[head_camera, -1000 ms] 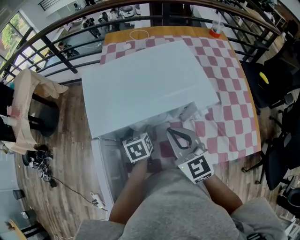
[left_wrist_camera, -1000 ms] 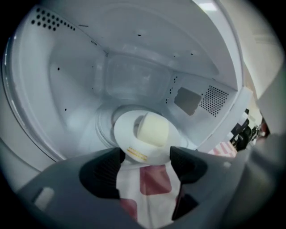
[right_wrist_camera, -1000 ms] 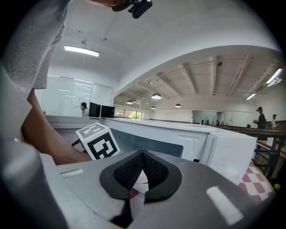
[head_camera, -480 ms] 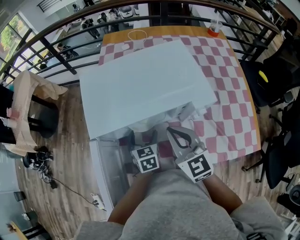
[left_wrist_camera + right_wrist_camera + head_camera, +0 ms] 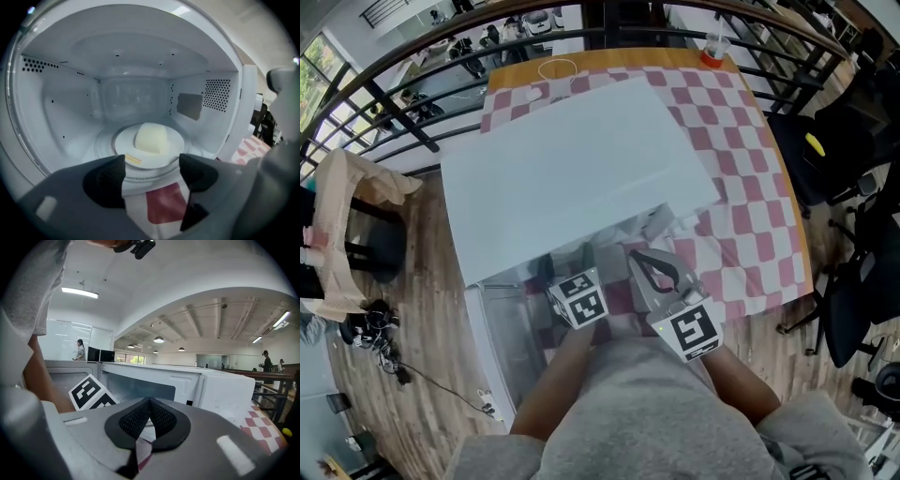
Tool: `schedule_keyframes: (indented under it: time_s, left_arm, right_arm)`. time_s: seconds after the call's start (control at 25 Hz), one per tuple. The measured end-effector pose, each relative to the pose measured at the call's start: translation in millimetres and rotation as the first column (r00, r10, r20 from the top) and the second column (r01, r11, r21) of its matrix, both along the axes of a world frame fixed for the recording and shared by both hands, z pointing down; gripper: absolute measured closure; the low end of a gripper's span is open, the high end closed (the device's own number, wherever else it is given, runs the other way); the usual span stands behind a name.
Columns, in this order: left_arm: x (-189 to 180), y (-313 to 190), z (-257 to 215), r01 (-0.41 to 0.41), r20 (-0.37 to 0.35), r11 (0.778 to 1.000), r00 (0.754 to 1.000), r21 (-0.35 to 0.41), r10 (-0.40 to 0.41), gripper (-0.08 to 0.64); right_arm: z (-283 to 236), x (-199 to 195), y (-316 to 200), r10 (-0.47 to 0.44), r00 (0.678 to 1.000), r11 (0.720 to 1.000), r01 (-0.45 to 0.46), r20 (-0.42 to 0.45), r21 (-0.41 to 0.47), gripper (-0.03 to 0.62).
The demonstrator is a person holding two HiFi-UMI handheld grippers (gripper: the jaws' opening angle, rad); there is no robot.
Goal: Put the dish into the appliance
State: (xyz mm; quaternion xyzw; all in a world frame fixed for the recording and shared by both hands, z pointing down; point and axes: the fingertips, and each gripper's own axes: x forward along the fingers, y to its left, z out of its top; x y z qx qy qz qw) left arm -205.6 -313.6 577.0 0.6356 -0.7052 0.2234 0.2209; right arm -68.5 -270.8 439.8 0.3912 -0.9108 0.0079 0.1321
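Observation:
A white plate (image 5: 149, 151) with a pale yellow lump of food (image 5: 151, 138) rests on the glass turntable inside the open white microwave (image 5: 572, 169). My left gripper (image 5: 152, 165) is just outside the oven mouth, pointing in at the plate. Its jaws stand wide and are closing, with nothing between them; the plate lies beyond the fingertips. From the head view, the left gripper (image 5: 567, 262) is under the microwave's front edge. My right gripper (image 5: 150, 408) is beside it, shut with nothing in it. It also appears as the right gripper (image 5: 642, 262) in front of the microwave.
The microwave door (image 5: 502, 328) hangs open to the left. The oven stands on a table with a pink checked cloth (image 5: 741, 169). A bottle (image 5: 710, 52) and a white cable loop (image 5: 555, 67) lie at the far edge. Black chairs (image 5: 853, 141) stand to the right.
The left gripper's marker cube drew back toward me, then moved forward and left again. The right gripper has stayed where it was, shut.

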Motion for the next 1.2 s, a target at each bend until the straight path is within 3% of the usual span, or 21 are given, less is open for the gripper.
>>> schedule_keyframes:
  time_s: [0.28, 0.4, 0.56, 0.96, 1.2]
  left_arm:
    - [-3, 1, -2, -0.012, -0.017, 1.0, 1.0, 0.017, 0.012, 0.257]
    - [-7, 2, -3, -0.001, -0.011, 1.0, 1.0, 0.028, 0.001, 0.312]
    - [-10, 4, -10, 0.02, -0.005, 0.999, 1.0, 0.046, -0.019, 0.442]
    - [-4, 28, -45, 0.063, -0.052, 0.987, 0.997, 0.149, -0.056, 0.528]
    - [3, 42, -78, 0.08, -0.097, 0.972, 0.994, 0.219, -0.06, 0.546]
  right_arm:
    - [-1, 25, -7, 0.04, 0.999, 0.999, -0.04, -0.015, 0.005, 0.592]
    - [-2, 38, -7, 0.062, 0.998, 0.998, -0.062, -0.028, 0.011, 0.592]
    - [-9, 53, -3, 0.104, 0.994, 0.994, -0.103, -0.034, 0.031, 0.594]
    - [-28, 65, 7, 0.11, 0.993, 0.991, -0.106, -0.041, 0.084, 0.592]
    - [-30, 59, 15, 0.084, 0.996, 0.996, -0.084, 0.002, 0.033, 0.593]
